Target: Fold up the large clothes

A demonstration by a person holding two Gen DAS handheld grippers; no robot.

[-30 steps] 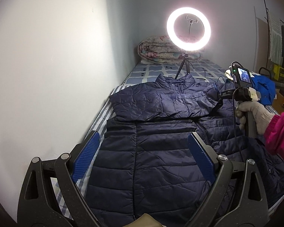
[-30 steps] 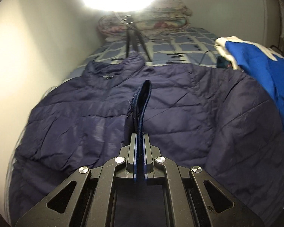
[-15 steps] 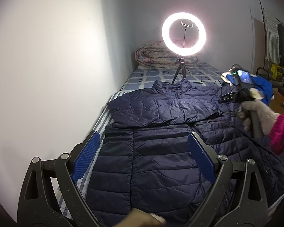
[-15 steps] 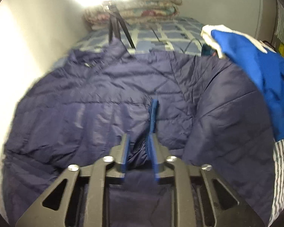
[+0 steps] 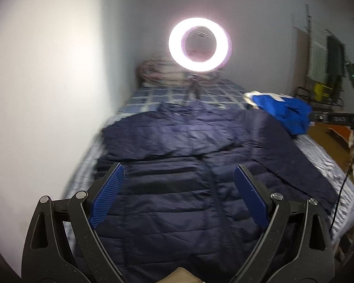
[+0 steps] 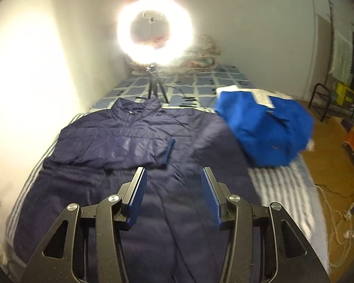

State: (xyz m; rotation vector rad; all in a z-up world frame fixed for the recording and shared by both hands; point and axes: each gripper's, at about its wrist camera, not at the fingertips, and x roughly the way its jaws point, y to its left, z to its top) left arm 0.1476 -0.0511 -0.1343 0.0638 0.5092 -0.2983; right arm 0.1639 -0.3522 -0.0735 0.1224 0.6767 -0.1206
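Note:
A dark navy quilted jacket (image 5: pixel 184 184) lies flat on the bed, collar toward the far end; it also shows in the right wrist view (image 6: pixel 153 188). Its left sleeve (image 6: pixel 120 146) is folded across the chest, with the blue cuff (image 6: pixel 168 149) near the middle. The other sleeve (image 5: pixel 295 162) lies spread toward the bed's right edge. My left gripper (image 5: pixel 178 193) is open and empty above the jacket's lower body. My right gripper (image 6: pixel 173 188) is open and empty above the jacket's middle. Its handle (image 5: pixel 337 119) shows at the right edge of the left wrist view.
A lit ring light on a tripod (image 6: pixel 154 33) stands on the bed beyond the collar. A blue garment (image 6: pixel 264 132) is heaped at the right by the jacket's shoulder. Folded quilts (image 6: pixel 200 54) lie at the far end. A wall (image 5: pixel 47 94) runs along the left; floor with cables (image 6: pixel 337 207) lies right.
My right gripper opened and let go of the sleeve cuff, which now lies across the chest. It then pulled back and to the right. The left gripper tilted up slightly.

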